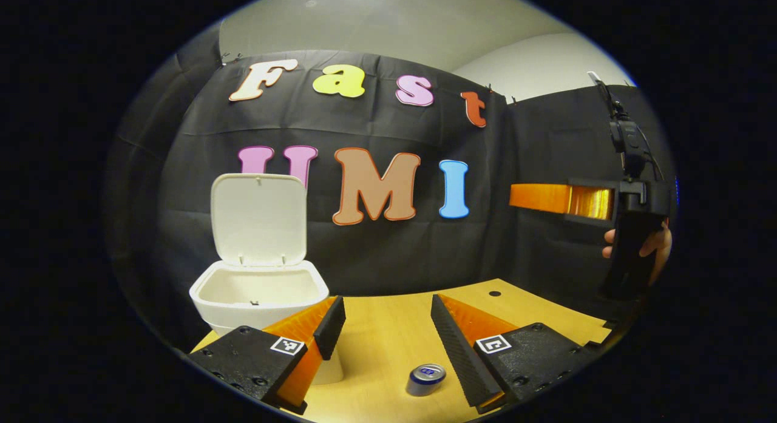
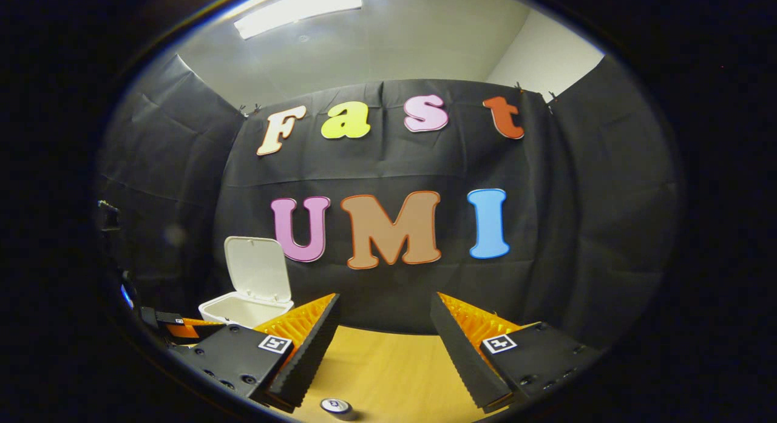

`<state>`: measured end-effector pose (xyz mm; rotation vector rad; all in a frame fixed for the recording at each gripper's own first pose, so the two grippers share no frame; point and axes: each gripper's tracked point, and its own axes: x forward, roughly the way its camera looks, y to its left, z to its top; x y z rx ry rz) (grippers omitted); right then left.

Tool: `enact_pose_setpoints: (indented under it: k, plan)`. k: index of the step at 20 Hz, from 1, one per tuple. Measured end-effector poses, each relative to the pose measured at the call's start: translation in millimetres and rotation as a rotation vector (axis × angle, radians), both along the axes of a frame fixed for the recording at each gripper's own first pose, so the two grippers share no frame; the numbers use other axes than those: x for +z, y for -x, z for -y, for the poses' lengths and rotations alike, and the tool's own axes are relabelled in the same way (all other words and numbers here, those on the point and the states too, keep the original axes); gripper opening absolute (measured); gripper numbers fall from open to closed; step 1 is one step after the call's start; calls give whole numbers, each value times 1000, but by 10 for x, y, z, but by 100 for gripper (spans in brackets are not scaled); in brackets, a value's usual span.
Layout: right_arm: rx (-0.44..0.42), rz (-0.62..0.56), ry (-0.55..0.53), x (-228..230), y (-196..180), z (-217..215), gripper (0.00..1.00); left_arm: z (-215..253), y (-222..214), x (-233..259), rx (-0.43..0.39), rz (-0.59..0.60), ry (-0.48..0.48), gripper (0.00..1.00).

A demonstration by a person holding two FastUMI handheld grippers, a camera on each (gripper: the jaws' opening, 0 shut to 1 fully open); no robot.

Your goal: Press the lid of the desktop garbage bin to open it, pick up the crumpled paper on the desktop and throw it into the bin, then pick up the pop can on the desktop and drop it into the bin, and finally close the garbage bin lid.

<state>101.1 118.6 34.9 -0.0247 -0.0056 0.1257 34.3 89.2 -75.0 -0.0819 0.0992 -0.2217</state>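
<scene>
The light wooden table holds the white plastic bin, its lid up. The small silver pop can stands near it. The round can could slip or tip if grabbed off-centre. The left gripper and right gripper have fingers wide apart, holding nothing.

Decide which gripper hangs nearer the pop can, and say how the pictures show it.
The left gripper: the pop can stands upright on the table just before its open fingers. The right gripper is held high, off to the side.

no readable text, pop can top marking illegible
</scene>
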Motion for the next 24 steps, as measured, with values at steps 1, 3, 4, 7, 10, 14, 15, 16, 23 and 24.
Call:
enact_pose_setpoints:
  k: [1,3,4,7,10,14,15,16,23,24]
  plan:
    - [-26,2,-8,18,76,168,98,115,-14,-67,-14,-11,-6,87]
    - [-61,2,-15,25,175,393,98,276,-43,-179,-36,-30,-10,89]
    - [-81,1,-17,20,221,515,98,356,-50,-259,-46,-46,-15,87]
    - [-133,-16,-23,-43,363,835,98,533,-95,-521,-62,-100,-40,87]
    - [-176,-42,-32,-130,481,1097,98,643,-123,-843,-68,-182,-45,87]
    - [-215,-82,-31,-281,621,1320,98,708,-128,-1219,-67,-271,-58,87]
    - [-222,-90,-30,-310,655,1362,98,730,-112,-1318,-65,-295,-59,87]
    - [-225,-102,-34,-350,689,1398,98,739,-109,-1406,-65,-317,-57,87]
    - [-256,-149,-26,-481,867,1572,98,724,-75,-2054,-36,-486,-45,87]
    - [-262,-156,-23,-503,894,1597,98,720,-75,-2132,-35,-505,-54,88]
